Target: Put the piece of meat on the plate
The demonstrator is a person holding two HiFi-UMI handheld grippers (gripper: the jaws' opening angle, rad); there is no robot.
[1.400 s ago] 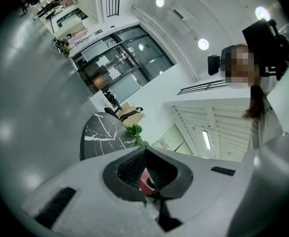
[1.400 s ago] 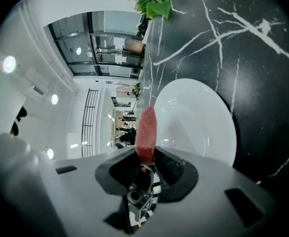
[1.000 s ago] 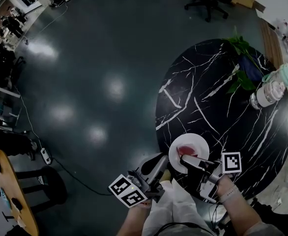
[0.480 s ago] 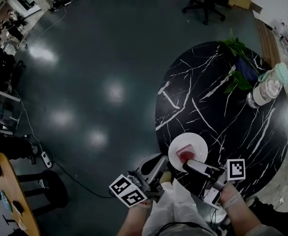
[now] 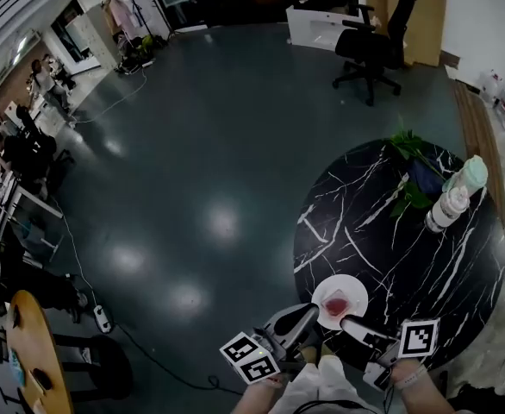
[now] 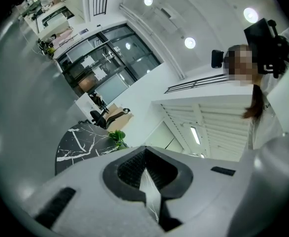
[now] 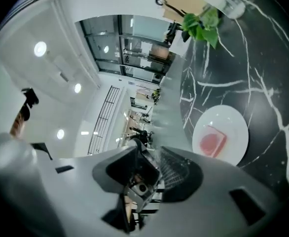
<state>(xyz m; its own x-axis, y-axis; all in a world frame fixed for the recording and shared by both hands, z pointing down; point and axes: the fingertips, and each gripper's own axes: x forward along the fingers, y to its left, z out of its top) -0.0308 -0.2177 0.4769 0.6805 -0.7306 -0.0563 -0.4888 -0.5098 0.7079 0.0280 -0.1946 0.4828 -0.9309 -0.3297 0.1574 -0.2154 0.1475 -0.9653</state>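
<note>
1. The meat (image 5: 336, 303), a reddish piece, lies on the white plate (image 5: 352, 288), roughly at its middle. Neither tool touches it.
2. The plate sits on the round, black, white-veined worktop (image 5: 382, 231), close to the edge nearest the person.
3. The right tool (image 5: 346, 321) has its jaws spread and closing, with nothing between them. In the head view its tip is just beside the plate's near rim.
4. In the right gripper view the plate (image 7: 232, 124) and meat (image 7: 212, 142) lie off to the right of the right tool (image 7: 152, 168), clear of the jaws.
5. The left tool (image 5: 310, 312) has its jaws pressed together but for a thin slit and pinches nothing, as its own view shows (image 6: 147, 169). It is at the worktop's edge, just left of the plate.
6. Each tool carries a marker cube, the left one (image 5: 251, 358) and the right one (image 5: 418, 338), both near the bottom of the head view.
7. On the worktop's far side stand a leafy plant (image 5: 410, 158) and pale containers (image 5: 449, 205), well apart from the plate.
8. An office chair (image 5: 376, 37) stands on the floor (image 5: 218, 145) beyond.
</note>
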